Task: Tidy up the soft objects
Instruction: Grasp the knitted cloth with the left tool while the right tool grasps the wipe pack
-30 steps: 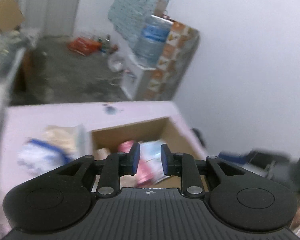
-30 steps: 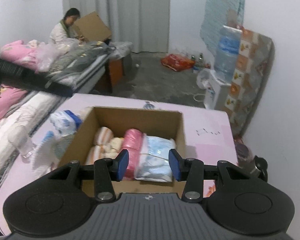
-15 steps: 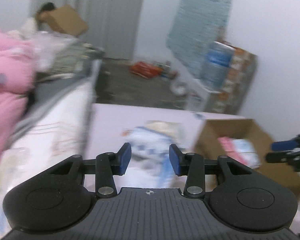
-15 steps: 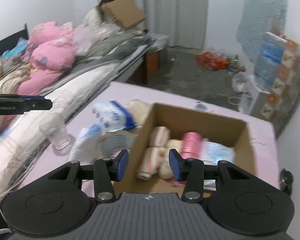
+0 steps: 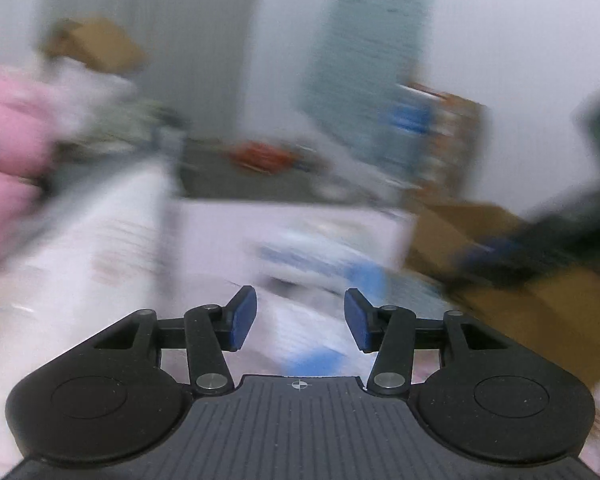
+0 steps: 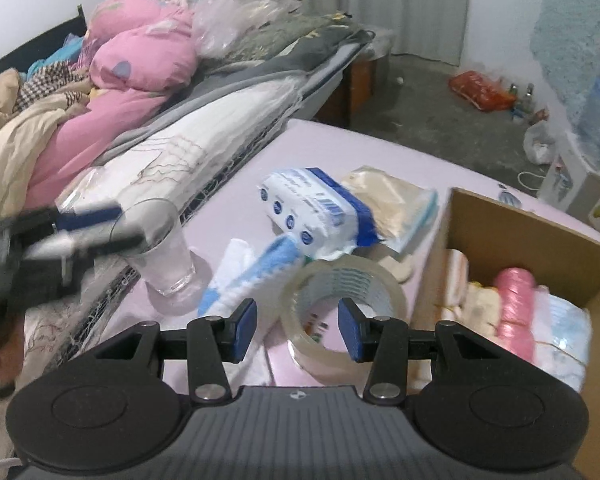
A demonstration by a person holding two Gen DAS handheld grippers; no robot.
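Both grippers' fingers gape empty; only the right view shows the tape roll sharply, beside the box.

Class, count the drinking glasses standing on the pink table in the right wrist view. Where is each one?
1. The glass stands upright near the table's left edge, beside the bed and left of the tape roll. Others may be hidden behind the box.

White walls and a grey concrete floor surround a bed heaped with pink bedding beside the lilac tabletop.
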